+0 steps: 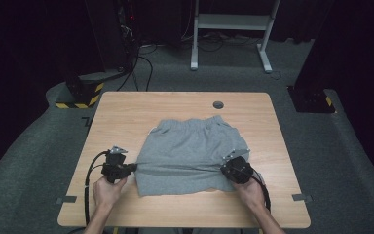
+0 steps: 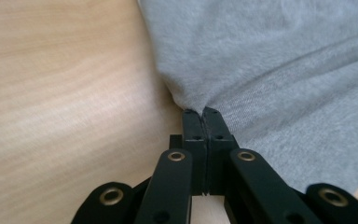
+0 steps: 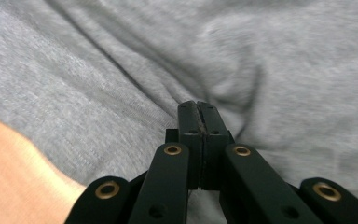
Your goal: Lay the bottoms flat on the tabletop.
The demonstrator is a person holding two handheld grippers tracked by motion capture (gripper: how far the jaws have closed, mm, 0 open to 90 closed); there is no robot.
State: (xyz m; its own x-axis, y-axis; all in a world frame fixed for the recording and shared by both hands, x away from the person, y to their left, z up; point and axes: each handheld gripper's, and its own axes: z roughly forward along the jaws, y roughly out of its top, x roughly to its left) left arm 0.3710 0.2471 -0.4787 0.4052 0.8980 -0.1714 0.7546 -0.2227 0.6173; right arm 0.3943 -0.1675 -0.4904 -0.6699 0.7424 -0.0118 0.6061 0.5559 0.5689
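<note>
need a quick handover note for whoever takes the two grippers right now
Left gripper: shut on the left edge of the grey shorts.
Right gripper: shut, jaws pressed into the cloth at the right edge; a pinch looks likely.
Shorts: lying flat mid-table, waistband at the far side, a taut crease running between the grippers.
Done: both sides gripped.
Left: probably lift and fold; no fold made yet.
</note>
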